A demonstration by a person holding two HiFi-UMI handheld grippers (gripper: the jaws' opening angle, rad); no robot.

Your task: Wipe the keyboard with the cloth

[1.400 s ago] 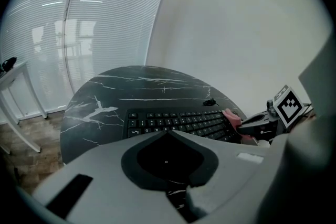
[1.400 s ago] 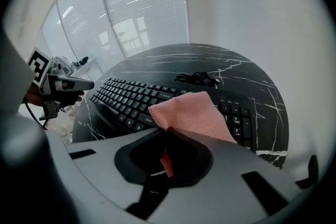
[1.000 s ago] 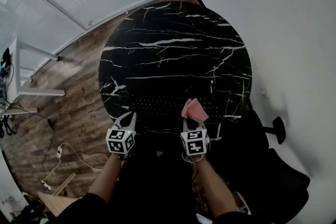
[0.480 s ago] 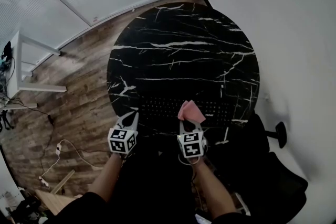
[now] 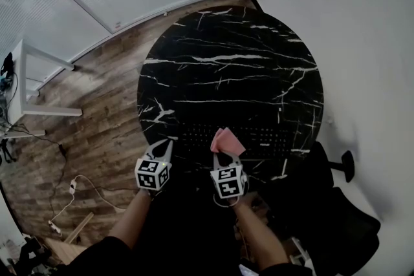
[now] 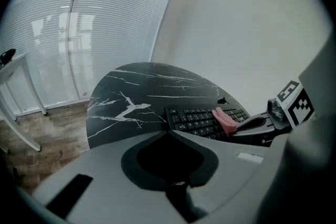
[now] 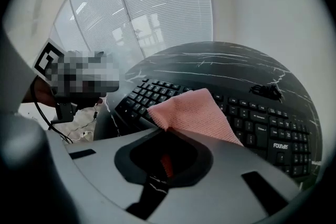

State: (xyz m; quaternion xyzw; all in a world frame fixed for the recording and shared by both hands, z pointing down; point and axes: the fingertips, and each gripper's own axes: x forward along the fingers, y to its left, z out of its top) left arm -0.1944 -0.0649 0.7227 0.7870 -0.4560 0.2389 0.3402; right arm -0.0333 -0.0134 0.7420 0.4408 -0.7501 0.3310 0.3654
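A black keyboard [image 5: 259,136] lies along the near edge of the round black marble table [image 5: 226,68]. My right gripper [image 5: 224,157] is shut on a pink cloth [image 5: 226,140], which drapes over the keys left of the keyboard's middle. In the right gripper view the cloth [image 7: 195,113] spreads from the gripper [image 7: 163,132] across the keyboard [image 7: 262,120]. My left gripper [image 5: 163,148] hovers shut and holding nothing at the table's near-left rim, left of the keyboard. The left gripper view shows the keyboard [image 6: 197,120], the cloth [image 6: 224,120] and the right gripper beyond the left gripper [image 6: 169,132].
A small dark object [image 7: 268,91] sits on the table behind the keyboard. A black office chair [image 5: 343,216] stands at the right by the white wall. On the wooden floor at the left are a white table frame [image 5: 39,87] and cables [image 5: 71,194].
My right gripper has slid the cloth leftward along the keyboard, from right of its middle to left of it. The left gripper has stayed by the table's rim.
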